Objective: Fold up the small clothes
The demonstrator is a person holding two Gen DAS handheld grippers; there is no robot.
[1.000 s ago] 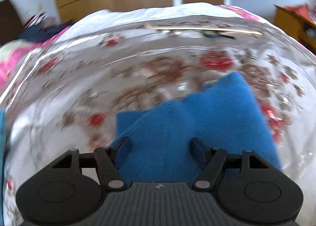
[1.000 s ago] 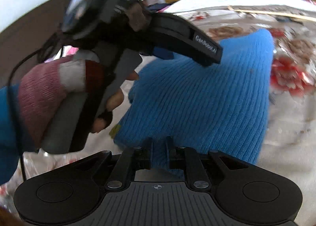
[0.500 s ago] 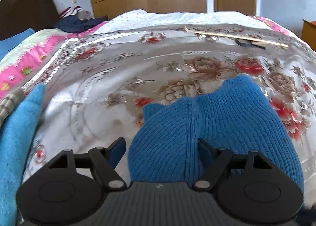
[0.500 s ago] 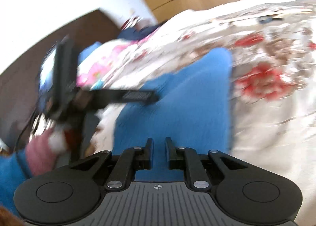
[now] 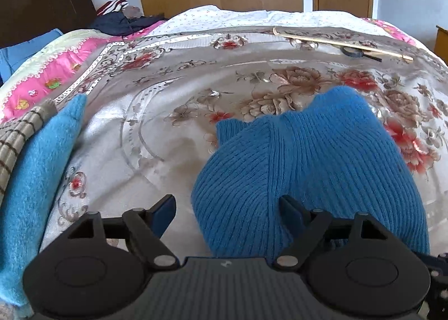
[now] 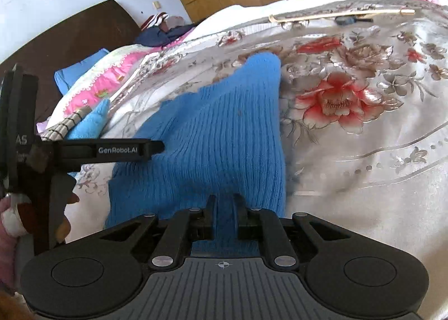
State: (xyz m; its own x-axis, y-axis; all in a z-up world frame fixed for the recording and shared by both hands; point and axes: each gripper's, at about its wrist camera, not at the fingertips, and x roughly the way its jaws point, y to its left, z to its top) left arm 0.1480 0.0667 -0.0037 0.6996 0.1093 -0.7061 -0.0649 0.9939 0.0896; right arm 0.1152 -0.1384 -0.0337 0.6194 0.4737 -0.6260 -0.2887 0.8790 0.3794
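Observation:
A blue ribbed knit garment [image 5: 308, 157] lies on the flowered bedspread [image 5: 168, 112], partly folded, one corner pointing away. My left gripper [image 5: 228, 208] is open above its near left edge; the right finger rests over the knit, the left over bare bedspread. In the right wrist view my right gripper [image 6: 224, 202] is shut on the near edge of the blue garment [image 6: 218, 135]. The left gripper [image 6: 126, 149] shows there from the side, its finger over the garment's left part.
A stack of folded clothes, light blue fleece [image 5: 36, 168] with a striped piece [image 5: 16, 135] beside it, lies at the left. A long wooden stick [image 5: 341, 44] and a black tape roll [image 5: 351, 51] lie at the far right. Dark clothes [image 5: 123, 20] are by the headboard.
The left gripper has drawn back and lifted, staying open, so more of the bed shows. The right gripper has stayed shut on the garment, which now lies flatter on the bedspread.

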